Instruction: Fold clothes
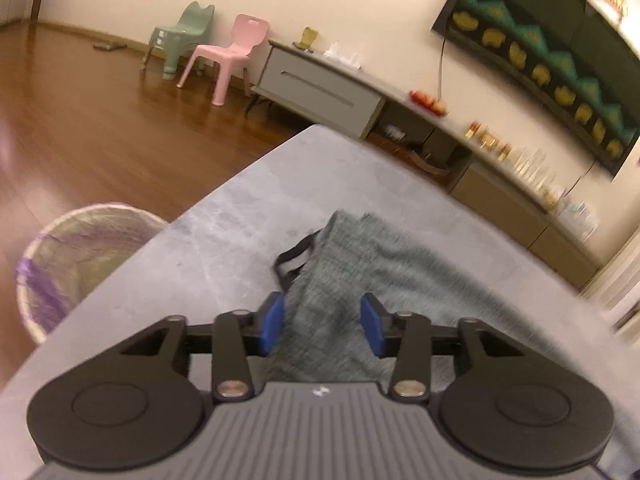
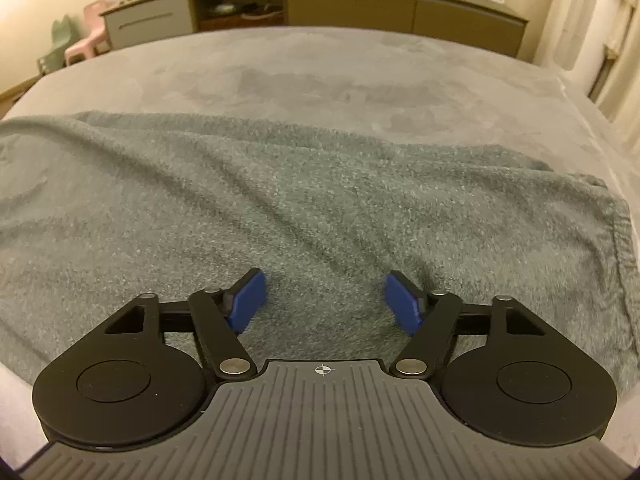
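Grey garment [image 2: 280,200] lies spread and wrinkled on the grey table [image 2: 320,72], hem at the right end; in the left view its dark band [image 1: 294,258] shows at the far end, on the table. Left gripper [image 1: 323,324] has fingers apart, nothing clamped, blue pads [image 1: 273,320] straddling a raised ridge of the garment. Right gripper [image 2: 325,300] is also released, jaws wide, low over the cloth, contact unclear. Bin [image 1: 76,268] with purple-edged liner stands on the wood floor beside the table's left edge; contents cannot be made out. Pink chair [image 1: 232,56], green chair [image 1: 184,36] and cabinet [image 1: 320,92] by the wall.
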{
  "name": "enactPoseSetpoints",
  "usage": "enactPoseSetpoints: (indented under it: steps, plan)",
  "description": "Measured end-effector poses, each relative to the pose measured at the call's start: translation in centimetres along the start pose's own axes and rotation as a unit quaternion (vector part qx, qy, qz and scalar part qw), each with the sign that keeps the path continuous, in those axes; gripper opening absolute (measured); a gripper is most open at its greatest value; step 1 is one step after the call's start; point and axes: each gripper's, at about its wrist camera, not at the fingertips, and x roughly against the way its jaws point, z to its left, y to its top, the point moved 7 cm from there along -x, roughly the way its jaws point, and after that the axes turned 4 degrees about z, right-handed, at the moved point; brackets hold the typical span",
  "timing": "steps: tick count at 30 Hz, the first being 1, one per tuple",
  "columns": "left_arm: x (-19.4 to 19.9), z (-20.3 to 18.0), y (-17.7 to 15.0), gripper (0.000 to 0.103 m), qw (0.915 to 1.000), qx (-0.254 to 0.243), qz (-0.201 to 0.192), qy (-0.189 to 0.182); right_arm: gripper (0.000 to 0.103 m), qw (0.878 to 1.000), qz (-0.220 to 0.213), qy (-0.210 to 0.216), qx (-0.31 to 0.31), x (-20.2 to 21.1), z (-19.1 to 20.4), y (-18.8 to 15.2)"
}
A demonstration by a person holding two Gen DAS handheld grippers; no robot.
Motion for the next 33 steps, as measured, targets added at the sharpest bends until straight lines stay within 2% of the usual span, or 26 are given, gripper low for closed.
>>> enactPoseSetpoints:
  steps: [4, 7, 8, 9, 10, 11, 13, 15, 17, 18, 21, 23, 25, 26, 27, 29, 31, 33]
  plan:
    - [-0.7, -0.8, 1.1, 0.045, 0.9998, 0.007, 0.0, -0.019, 0.078, 1.0, -0.006, -0.001, 0.001, 0.0, 0.5, -0.3]
    - [-2.4, -1.6, 0.8, 0.044, 0.9995, -0.016, 0.026, 0.01, 0.081, 1.0, -0.016, -0.001, 0.0, -0.2, 0.5, -0.6]
    - [-2.8, -1.8, 0.7, 0.037, 0.9991, -0.024, 0.032, 0.016, 0.081, 1.0, -0.017, -0.001, 0.001, -0.3, 0.5, -0.6]
    - [-2.7, -2.2, 0.6, 0.035, 0.9989, -0.032, 0.031, 0.015, 0.081, 1.0, -0.017, -0.001, 0.002, -0.4, 0.5, -0.6]
    - [-2.4, -2.7, 0.7, 0.025, 0.9986, -0.045, 0.027, 0.011, 0.082, 1.0, -0.017, 0.0, 0.004, -0.5, 0.4, -0.6]
    - [-1.8, -3.2, 1.0, 0.021, 0.9981, -0.059, 0.02, -0.002, 0.082, 1.0, -0.017, 0.001, 0.006, -0.5, 0.4, -0.6]
    - [0.4, -4.4, 1.8, 0.019, 0.9952, -0.087, -0.012, -0.043, 0.084, 1.0, -0.016, 0.004, 0.011, -0.5, 0.3, -0.5]
    - [3.2, -6.1, 2.7, 0.019, 0.9868, -0.127, -0.05, -0.088, 0.087, 1.0, -0.016, 0.007, 0.015, -0.6, 0.3, -0.3]
    - [4.1, -7.0, 3.1, 0.019, 0.979, -0.148, -0.067, -0.124, 0.091, 1.0, -0.015, 0.009, 0.018, -0.7, 0.2, -0.1]
    - [3.4, -6.8, 3.0, 0.019, 0.9799, -0.149, -0.059, -0.119, 0.092, 1.0, -0.015, 0.01, 0.019, -0.8, 0.2, -0.1]
    - [-1.9, -4.3, 1.8, 0.019, 0.9909, -0.123, 0.008, -0.054, 0.092, 1.0, -0.012, 0.012, 0.024, -0.8, 0.2, 0.0]
    - [-5.0, -2.7, 0.4, 0.023, 0.9929, -0.11, 0.044, -0.006, 0.092, 0.999, -0.003, 0.018, 0.03, -0.7, 0.1, 0.0]
    - [-4.8, -2.8, 0.7, 0.024, 0.9943, -0.099, 0.037, -0.007, 0.092, 0.999, 0.017, 0.033, 0.034, -0.4, -0.2, 0.0]
    - [-4.6, -3.0, 0.9, 0.025, 0.9942, -0.1, 0.04, -0.003, 0.084, 0.998, 0.025, 0.043, 0.031, 0.0, -0.7, 0.1]
    - [-4.0, -3.5, 1.0, 0.027, 0.9925, -0.117, 0.033, 0.008, 0.078, 0.998, 0.022, 0.049, 0.018, 0.5, -1.6, 0.4]
    - [-2.9, -4.5, 1.2, 0.028, 0.9877, -0.152, 0.02, 0.03, 0.079, 0.999, 0.008, 0.05, -0.016, 1.4, -3.9, 1.1]
    - [-1.7, -6.1, 0.9, 0.028, 0.9804, -0.186, -0.002, 0.064, 0.077, 0.999, -0.004, 0.023, -0.045, 1.8, -6.8, 1.5]
    - [-0.4, -7.7, 0.6, 0.027, 0.9703, -0.22, -0.025, 0.097, 0.069, 0.998, -0.008, -0.026, -0.063, 1.2, -9.9, 1.3]
